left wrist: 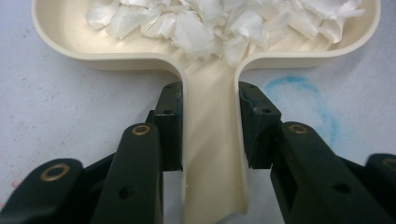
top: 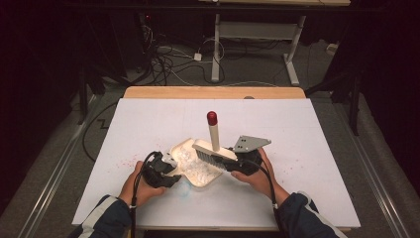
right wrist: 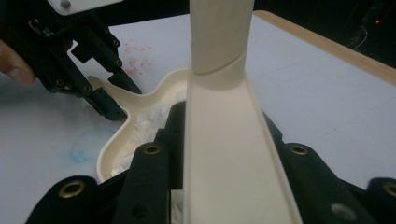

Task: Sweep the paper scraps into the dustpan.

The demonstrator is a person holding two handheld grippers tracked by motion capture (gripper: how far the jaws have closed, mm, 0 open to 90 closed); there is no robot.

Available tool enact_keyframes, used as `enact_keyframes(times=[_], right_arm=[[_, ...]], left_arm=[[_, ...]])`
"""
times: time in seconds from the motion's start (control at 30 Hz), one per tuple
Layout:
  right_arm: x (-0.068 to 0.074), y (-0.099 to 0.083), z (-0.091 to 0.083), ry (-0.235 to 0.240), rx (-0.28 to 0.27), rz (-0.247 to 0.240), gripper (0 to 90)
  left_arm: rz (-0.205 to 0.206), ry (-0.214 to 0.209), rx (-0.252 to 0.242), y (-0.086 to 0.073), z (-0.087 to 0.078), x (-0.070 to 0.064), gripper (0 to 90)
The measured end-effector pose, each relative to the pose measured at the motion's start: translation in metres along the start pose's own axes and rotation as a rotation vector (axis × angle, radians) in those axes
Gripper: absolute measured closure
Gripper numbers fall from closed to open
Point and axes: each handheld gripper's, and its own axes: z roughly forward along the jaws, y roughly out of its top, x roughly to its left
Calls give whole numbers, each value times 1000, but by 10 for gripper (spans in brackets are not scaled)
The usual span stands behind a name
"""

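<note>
A cream dustpan [top: 184, 148] lies in the middle of the white table, with white paper scraps [top: 198, 168] heaped in it. My left gripper [top: 171, 168] is shut on the dustpan's handle [left wrist: 210, 140], a jaw pressing each side of it, and the scraps [left wrist: 210, 23] lie just ahead. My right gripper [top: 236, 161] is shut on a cream brush [right wrist: 224, 154]. The brush's grey bristles [top: 210, 158] rest over the pan's right part, and its red-tipped handle [top: 212, 118] points up. In the right gripper view the dustpan [right wrist: 140, 100] and the left gripper [right wrist: 105, 100] lie beyond.
A faint blue ring [left wrist: 308, 93] is drawn on the table right of the pan's handle. Red specks [top: 126, 161] dot the table on the left. The white board [top: 297, 129] ends at a wooden strip [top: 213, 92] at the back, with cables and desk legs beyond.
</note>
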Motion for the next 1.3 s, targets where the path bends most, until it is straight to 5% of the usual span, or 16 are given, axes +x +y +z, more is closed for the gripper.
enact_keyframes(times=[0.43, 0.87, 1.3], right_arm=[[-2, 2, -26, -58, 0, 14, 672], [4, -2, -49, -27, 17, 12, 671], [3, -12, -77, -58, 30, 47, 671]], left_arm=[[-17, 3, -13, -2, -3, 1, 633], [-28, 14, -14, -5, -6, 6, 633], [-66, 18, -29, -12, -11, 13, 633]])
